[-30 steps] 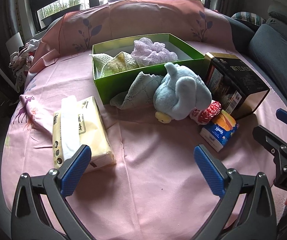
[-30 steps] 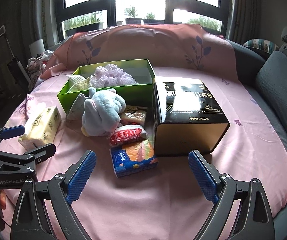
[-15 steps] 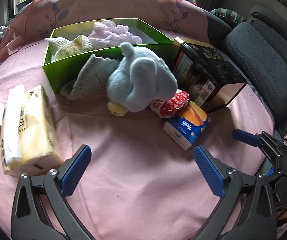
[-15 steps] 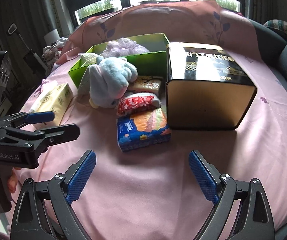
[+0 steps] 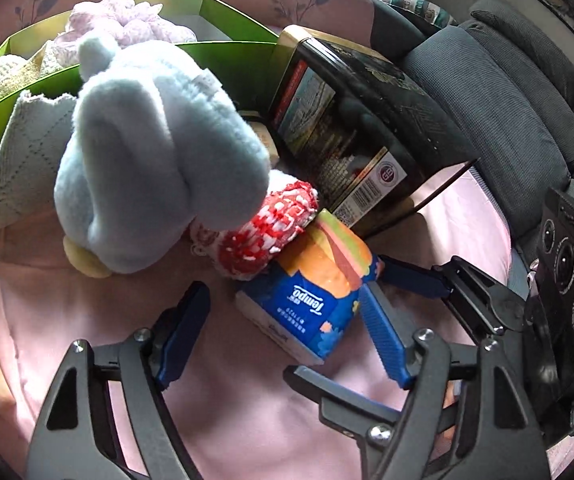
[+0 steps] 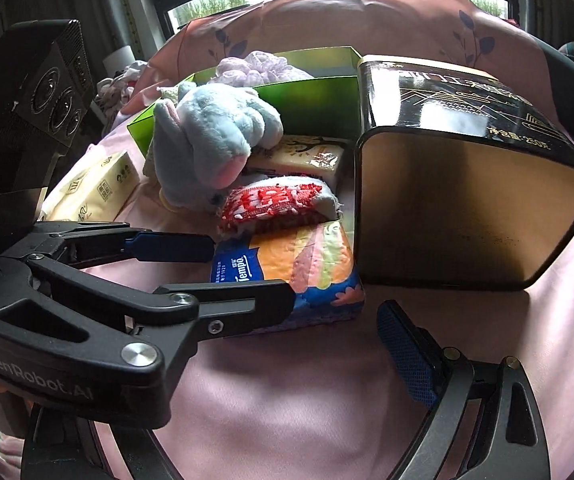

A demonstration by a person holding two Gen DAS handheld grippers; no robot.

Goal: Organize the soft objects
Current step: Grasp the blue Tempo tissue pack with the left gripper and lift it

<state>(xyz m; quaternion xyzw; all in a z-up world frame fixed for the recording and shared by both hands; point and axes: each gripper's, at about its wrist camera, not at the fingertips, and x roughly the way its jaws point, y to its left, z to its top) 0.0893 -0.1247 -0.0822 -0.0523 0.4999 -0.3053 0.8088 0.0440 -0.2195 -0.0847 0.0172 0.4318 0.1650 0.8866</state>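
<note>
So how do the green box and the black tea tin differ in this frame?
The green box is open-topped, showing knitted cloths and a lilac fluffy item inside; the black tea tin is closed, its contents hidden. The green box is plain; the tea tin is printed, with gold sides and a barcode. The green box sits lower than the tin. Both rest on the pink sheet, side by side.

Both grippers have dropped in close on the blue Tempo tissue pack [image 5: 311,300]. The left gripper [image 5: 283,332] has just been narrowing its jaws, the pack now between them, pads not visibly pressing. The right gripper [image 5: 371,320] now flanks it from 3 o'clock.
</note>
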